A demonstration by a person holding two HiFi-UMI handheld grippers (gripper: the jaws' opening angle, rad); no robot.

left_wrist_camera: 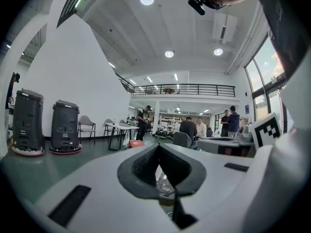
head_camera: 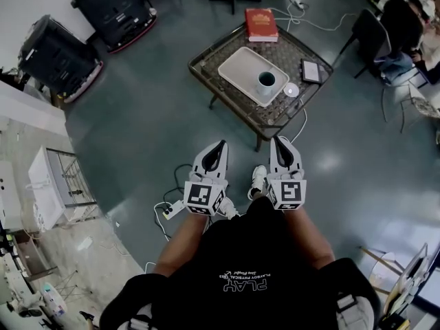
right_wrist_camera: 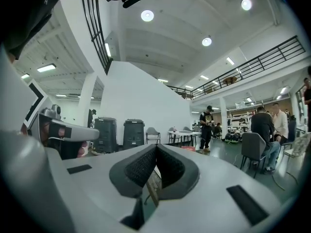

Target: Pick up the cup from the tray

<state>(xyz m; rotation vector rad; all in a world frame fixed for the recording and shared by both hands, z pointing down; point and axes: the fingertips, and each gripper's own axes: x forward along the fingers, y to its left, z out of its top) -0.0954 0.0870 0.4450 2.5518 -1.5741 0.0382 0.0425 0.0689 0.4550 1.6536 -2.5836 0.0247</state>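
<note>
- Black upright machines (head_camera: 58, 53) stand along the wall at the far left, well apart from the table. Bare grey-green floor (head_camera: 137, 122) lies between them and it.
- Left gripper (head_camera: 222, 143) is held in front of the person's waist with its tip toward the table. In the left gripper view its dark ribbed pads (left_wrist_camera: 145, 165) meet at the tip. They are closed, with nothing between them, and they touch nothing.
- White power strip (head_camera: 172, 210) and its cables lie on the floor just left of and below that gripper.
- Glass-topped table (head_camera: 206, 71) on a dark frame stands ahead of both grippers and well apart from them. One corner points toward the person, and open floor lies in between.
- White tray (head_camera: 234, 64) lies near the table's middle, inside its edges.
- Dark cup (head_camera: 266, 81) stands upright on the tray's near right part, close to the rim.
- Red book (head_camera: 261, 25) lies at the table's far corner.
- Small white round object (head_camera: 291, 90) sits just beside the tray's right corner, and a dark flat slab (head_camera: 311, 71) lies near the right edge.
- Right gripper (head_camera: 278, 140) is held level with the left one and just beside it. Its pads (right_wrist_camera: 139, 166) are pressed together and hold nothing.
- Dark chair (head_camera: 371, 33) stands to the right of the table, with clear floor nearer the person.
</note>
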